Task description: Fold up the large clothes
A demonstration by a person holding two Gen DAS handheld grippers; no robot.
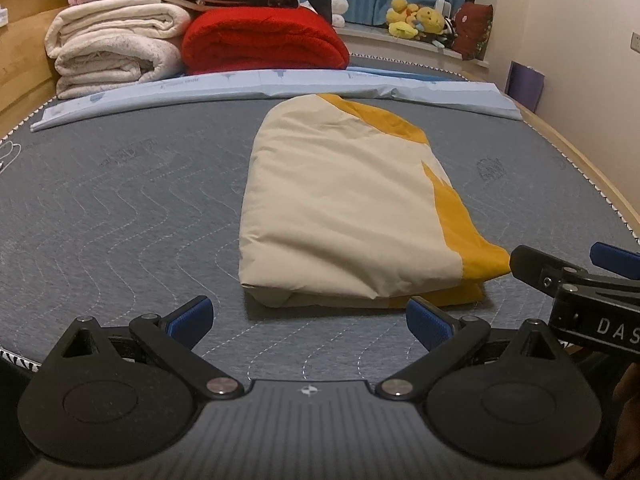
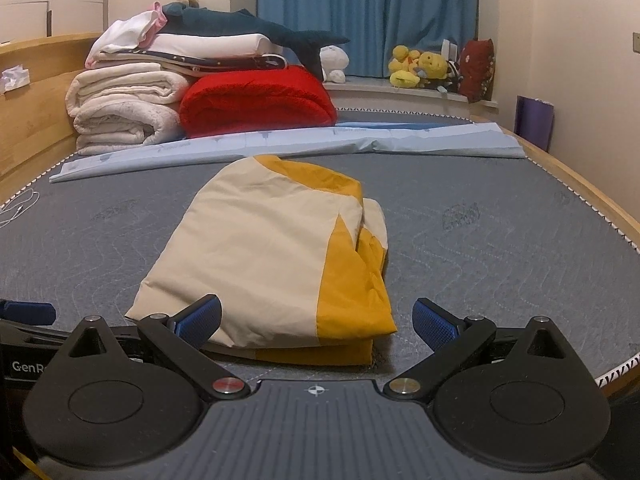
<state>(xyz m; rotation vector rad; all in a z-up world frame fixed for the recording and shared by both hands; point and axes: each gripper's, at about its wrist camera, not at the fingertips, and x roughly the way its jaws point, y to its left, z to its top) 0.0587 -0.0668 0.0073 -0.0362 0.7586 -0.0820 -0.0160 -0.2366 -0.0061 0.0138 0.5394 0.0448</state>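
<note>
A grey quilted mattress (image 1: pixel 120 208) is filling most of both views, lying inside a pale wooden bed frame (image 2: pixel 580 188). No containers are showing; everything is sitting directly on the mattress or on the window ledge.

At the far left, a stack of folded cream blankets (image 1: pixel 116 48) is resting against the frame, with white bedding and a dark blue plush shark (image 2: pixel 248 32) piled on top. Just right of it, a rolled red blanket (image 1: pixel 264 40) is lying, touching the cream stack. A light blue folded sheet (image 1: pixel 260 84) is stretching across the mattress in front of both.

The cream and yellow garment (image 1: pixel 344 204) is lying folded in a thick bundle near the middle of the mattress (the yellow panels are showing along its right edge), its far end close to the blue sheet and its near end just ahead of both grippers.

The left gripper (image 1: pixel 310 320) is hovering just short of the bundle's near edge, jaws spread wide and gripping nothing. The right gripper (image 2: pixel 316 322) is hanging over the bundle's near right corner, jaws equally wide and empty, just beside the left one.

Yellow plush toys (image 2: pixel 420 66) are sitting on the far window ledge below blue curtains (image 2: pixel 368 12).
</note>
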